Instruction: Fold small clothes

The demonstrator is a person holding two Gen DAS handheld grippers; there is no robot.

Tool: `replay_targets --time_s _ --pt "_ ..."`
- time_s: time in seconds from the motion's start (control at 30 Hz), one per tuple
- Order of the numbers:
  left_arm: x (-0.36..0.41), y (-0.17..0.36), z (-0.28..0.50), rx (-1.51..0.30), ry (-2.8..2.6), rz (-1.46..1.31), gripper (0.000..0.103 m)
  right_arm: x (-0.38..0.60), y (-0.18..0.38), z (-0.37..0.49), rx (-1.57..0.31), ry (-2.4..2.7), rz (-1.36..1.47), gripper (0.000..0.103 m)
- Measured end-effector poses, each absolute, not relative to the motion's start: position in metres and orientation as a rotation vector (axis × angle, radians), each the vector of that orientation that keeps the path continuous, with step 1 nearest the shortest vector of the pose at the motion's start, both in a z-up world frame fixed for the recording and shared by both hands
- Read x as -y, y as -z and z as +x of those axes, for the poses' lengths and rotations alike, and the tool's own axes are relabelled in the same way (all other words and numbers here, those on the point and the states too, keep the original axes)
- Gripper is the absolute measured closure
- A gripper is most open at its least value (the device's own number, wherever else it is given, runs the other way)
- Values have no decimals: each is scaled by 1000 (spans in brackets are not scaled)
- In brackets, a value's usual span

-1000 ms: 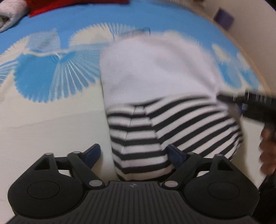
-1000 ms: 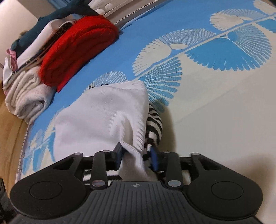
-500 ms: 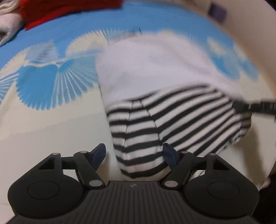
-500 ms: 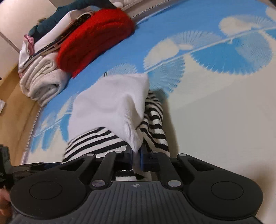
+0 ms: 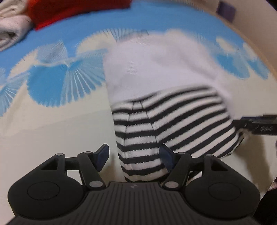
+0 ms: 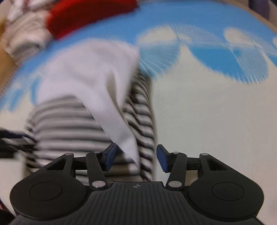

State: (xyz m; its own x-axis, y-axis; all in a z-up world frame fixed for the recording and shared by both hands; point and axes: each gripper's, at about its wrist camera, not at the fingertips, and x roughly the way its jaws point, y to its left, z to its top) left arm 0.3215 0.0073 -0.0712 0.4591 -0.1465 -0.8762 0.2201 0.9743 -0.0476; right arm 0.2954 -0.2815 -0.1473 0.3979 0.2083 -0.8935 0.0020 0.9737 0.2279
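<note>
A small garment, white (image 5: 155, 72) in its upper part and black-and-white striped (image 5: 173, 121) below, lies folded on the bedspread. My left gripper (image 5: 134, 156) stands over the near striped end; its jaws are closing with that end between them, and the left pad is clear of the cloth. My right gripper (image 6: 136, 156) is opening, and the white folded corner (image 6: 128, 142) lies loose between its pads over the stripes. One finger of the right gripper (image 5: 256, 124) shows at the garment's right edge in the left wrist view.
The bedspread (image 5: 52, 83) is blue and cream with a fan pattern. A red knit (image 6: 86, 15) and rolled pale towels (image 5: 10, 29) lie along the far edge. A wooden edge (image 6: 5, 60) runs at the left, and a pale wall with a purple patch (image 5: 226, 10) at the far right.
The right gripper, shut on the white corner half a second ago, has opened and let it go. The left jaws have narrowed a little around the striped end. Both views shifted and blurred.
</note>
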Motion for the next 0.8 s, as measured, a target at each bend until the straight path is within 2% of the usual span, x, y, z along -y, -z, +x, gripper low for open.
replay_targets --time_s 0.03,0.13,0.17,0.23,0.3,0.37,0.57,0.8 --pt "-9 63 319 -1047 201 74 24 286 141 293 -1123 -100 201 53" --pt "-10 29 298 -972 139 85 18 297 102 279 -953 -54 202 51" --pt "-8 18 288 -943 128 92 17 301 90 271 -905 -43 196 48" --pt "-5 3 270 -902 99 111 7 302 66 253 -835 -24 192 44" --pt "-5 -12 252 -868 56 101 3 301 43 231 -766 -30 202 35" --pt "-4 -24 232 -843 36 79 3 293 25 204 -708 -28 191 20" --pt "4 -47 168 -775 9 70 1 275 -8 127 -613 -35 181 6" --pt "11 -56 91 -682 66 90 1 257 -7 64 -604 -34 156 1"
